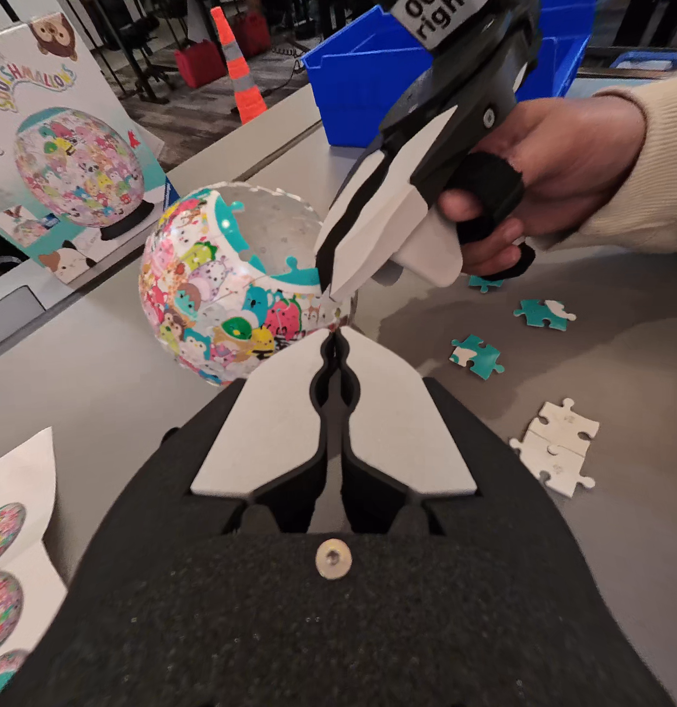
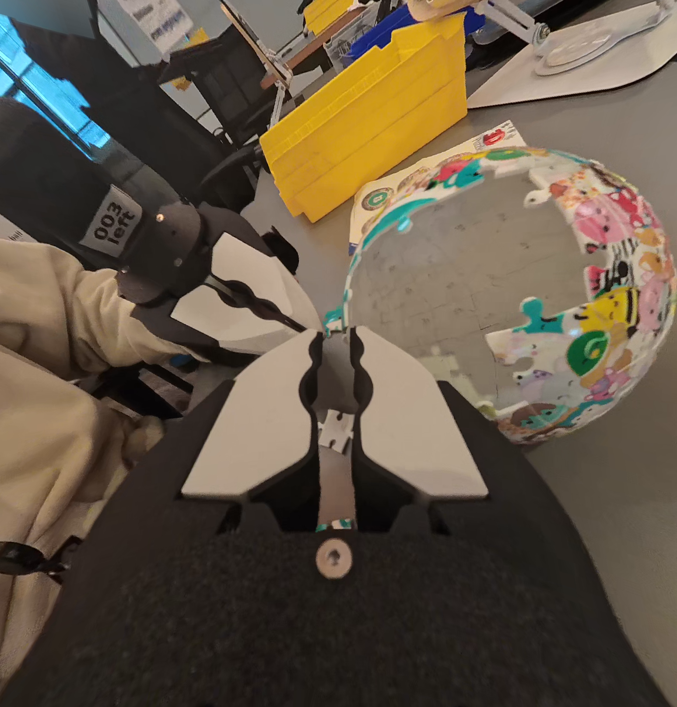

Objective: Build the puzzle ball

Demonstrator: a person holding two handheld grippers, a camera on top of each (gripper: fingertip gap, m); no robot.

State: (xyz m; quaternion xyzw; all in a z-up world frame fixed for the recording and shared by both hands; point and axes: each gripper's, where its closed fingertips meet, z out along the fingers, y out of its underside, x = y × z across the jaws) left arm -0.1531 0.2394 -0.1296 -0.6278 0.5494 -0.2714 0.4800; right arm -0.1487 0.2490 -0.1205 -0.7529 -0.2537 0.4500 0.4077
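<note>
Puzzle ball [image 1: 237,290], partly built and open on top, is seen resting on a grey table [image 1: 80,382]. At its near rim the left gripper [image 1: 335,336] is pressed fully closed, apparently pinching the ball's edge. The right gripper [image 1: 325,283] is set at the rim with only a narrow gap between its fingers. Loose teal pieces [image 1: 476,355] and joined white pieces [image 1: 555,447] are scattered on the table further right.

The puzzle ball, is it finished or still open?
Still open. The puzzle ball has a wide gap with jagged teal edge tabs showing its grey inside, and loose pieces lie on the table.
</note>
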